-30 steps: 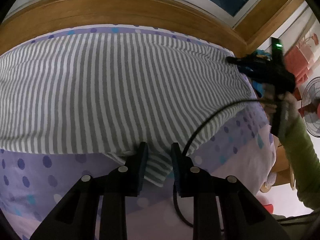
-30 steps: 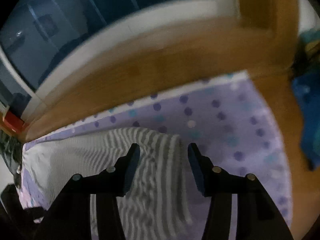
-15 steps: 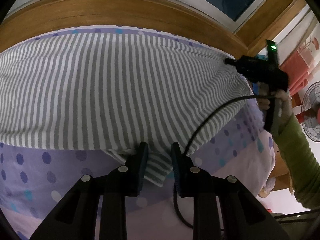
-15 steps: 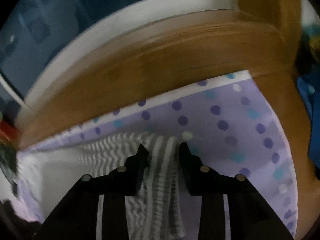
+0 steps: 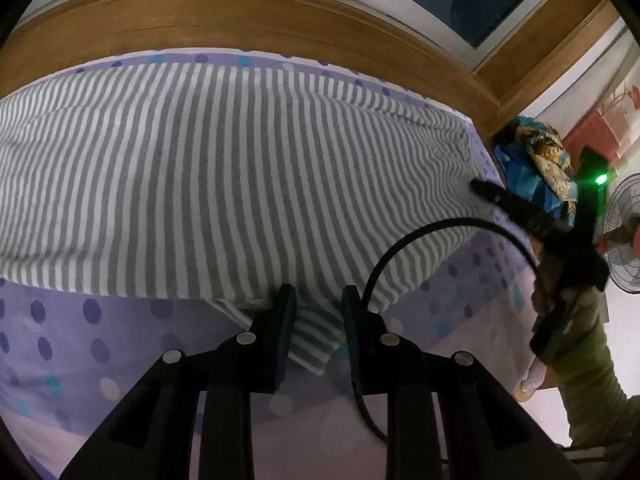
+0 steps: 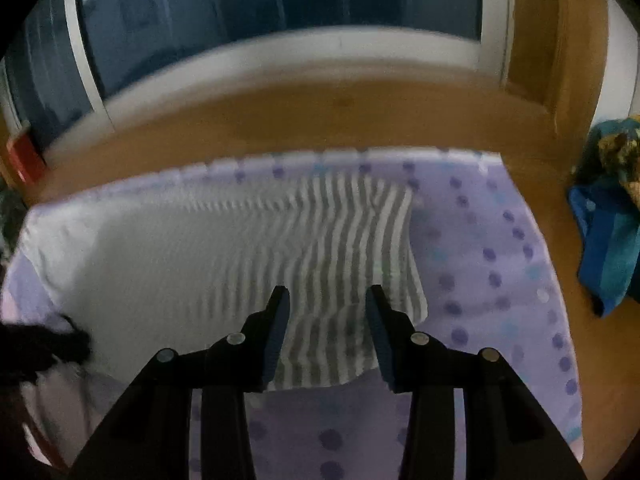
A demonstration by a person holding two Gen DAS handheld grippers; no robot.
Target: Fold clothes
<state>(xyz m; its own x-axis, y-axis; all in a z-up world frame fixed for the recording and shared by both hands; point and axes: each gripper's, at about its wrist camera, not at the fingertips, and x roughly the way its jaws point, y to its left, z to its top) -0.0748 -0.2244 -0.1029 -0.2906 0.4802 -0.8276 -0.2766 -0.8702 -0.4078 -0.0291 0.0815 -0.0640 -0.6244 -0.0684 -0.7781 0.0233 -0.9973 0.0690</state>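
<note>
A grey-and-white striped garment (image 5: 240, 180) lies spread across a purple dotted bed sheet (image 5: 80, 340). My left gripper (image 5: 316, 292) rests at its near edge. Its jaws stand slightly apart with a small striped flap (image 5: 316, 340) lying flat between them, not pinched. My right gripper (image 5: 480, 190) reaches the garment's right edge, held by a hand in a green sleeve (image 5: 588, 380). In the blurred right wrist view that gripper (image 6: 326, 292) is open over the striped garment (image 6: 340, 240), with the fabric's edge lying between the fingers. The left gripper (image 6: 40, 348) shows as a dark shape at far left.
A wooden headboard (image 5: 240, 20) runs along the far side under a window. A blue patterned cloth (image 5: 532, 160) sits past the bed's right corner, beside a fan (image 5: 626, 240). A black cable (image 5: 420, 232) arcs over the garment's near right part.
The right gripper came from the garment's far right corner nearer along its right edge. Its jaws, narrow on the fabric half a second ago, now stand wider. The left gripper stayed put.
</note>
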